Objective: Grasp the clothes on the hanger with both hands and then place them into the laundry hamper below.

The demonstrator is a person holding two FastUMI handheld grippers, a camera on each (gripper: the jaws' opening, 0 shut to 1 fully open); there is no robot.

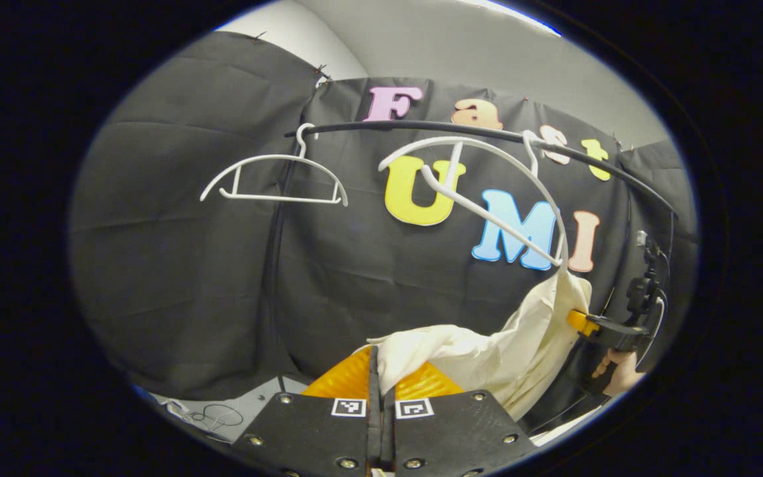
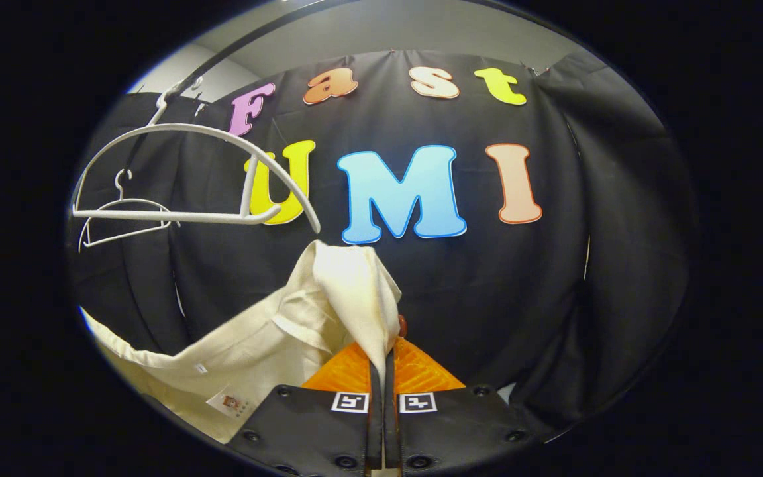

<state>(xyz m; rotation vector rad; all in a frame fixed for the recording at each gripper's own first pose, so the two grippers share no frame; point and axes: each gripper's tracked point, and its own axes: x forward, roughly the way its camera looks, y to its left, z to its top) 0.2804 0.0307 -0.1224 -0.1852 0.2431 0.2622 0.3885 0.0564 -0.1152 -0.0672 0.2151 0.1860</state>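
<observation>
A cream shirt [image 1: 487, 354] stretches between both grippers, below a tilted white hanger [image 1: 487, 199] on the black rail [image 1: 461, 132]. My left gripper [image 1: 379, 371] is shut on one end of the cloth. At the far right of the left gripper view, the right gripper [image 1: 610, 328], held by a hand, pinches the other end. In the right gripper view the shirt [image 2: 275, 331] hangs off to the left from my right gripper [image 2: 383, 361], shut on its upper fold. The hanger [image 2: 189, 179] there is bare, with its right tip just above the cloth.
A second bare white hanger [image 1: 275, 179] hangs further left on the rail, also seen small in the right gripper view as the far hanger [image 2: 123, 212]. Black cloth walls close in behind and on both sides. Cables [image 1: 212, 417] lie on the floor at lower left.
</observation>
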